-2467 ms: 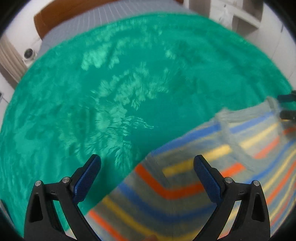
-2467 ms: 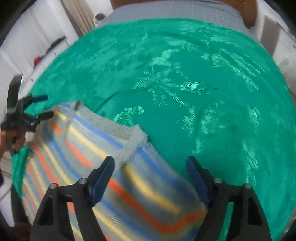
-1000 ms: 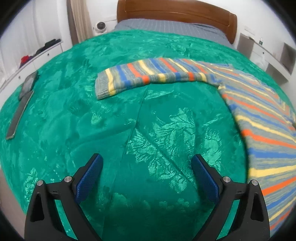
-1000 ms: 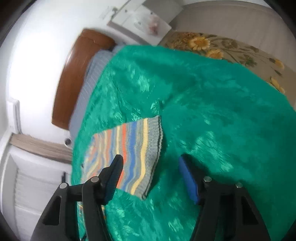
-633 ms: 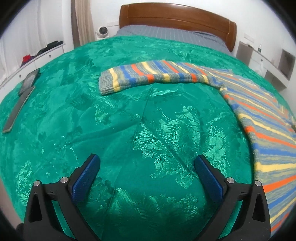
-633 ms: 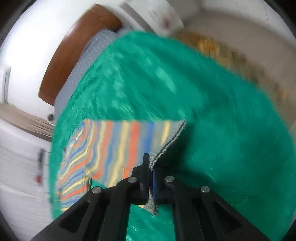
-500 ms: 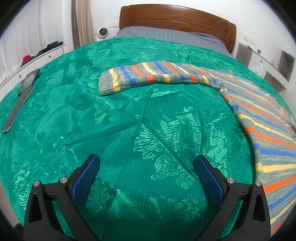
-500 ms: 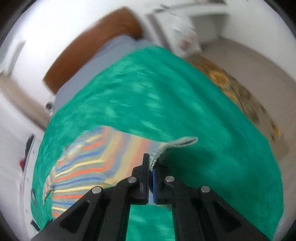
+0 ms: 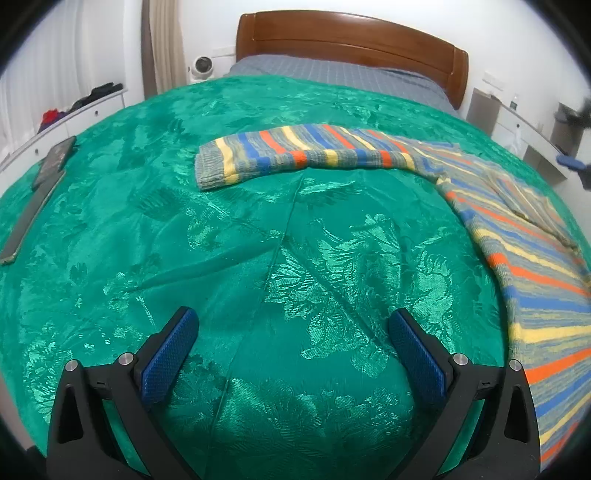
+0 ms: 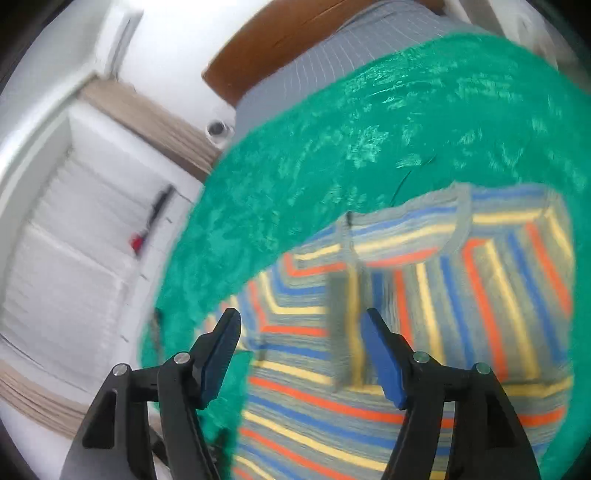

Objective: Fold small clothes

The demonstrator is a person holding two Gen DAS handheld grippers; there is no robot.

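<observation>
From the left wrist view I saw no box, basket or drawer standing open, so nothing sat inside anything; everything lay flat on the bed's green bedspread (image 9: 258,240). Far left, near the bedspread's edge, lay two thin dark flat objects (image 9: 40,184), end to end; I could not tell what they were. Behind them a white dresser (image 9: 85,110) carried some dark and red items too small for me to name. A single small white round device (image 9: 202,66) stood beside the one wooden headboard (image 9: 351,35).

One striped sweater (image 9: 517,240) lay on the bedspread, toward the right, banded in blue, orange, yellow and grey. Its one sleeve (image 9: 295,155) stretched out leftward across the middle of the bed, cuff at the left end. The other sleeve (image 10: 347,314) showed in the right wrist view, folded in across the sweater's body, though that picture was blurred.

My left gripper (image 9: 291,347) hung released over bare bedspread, its two blue pads wide apart and touching nothing. My right gripper (image 10: 301,354) was over the sweater's collar end, its jaws opening; the folded sleeve's cuff showed between the fingers, but the pads were not pressing on it.
</observation>
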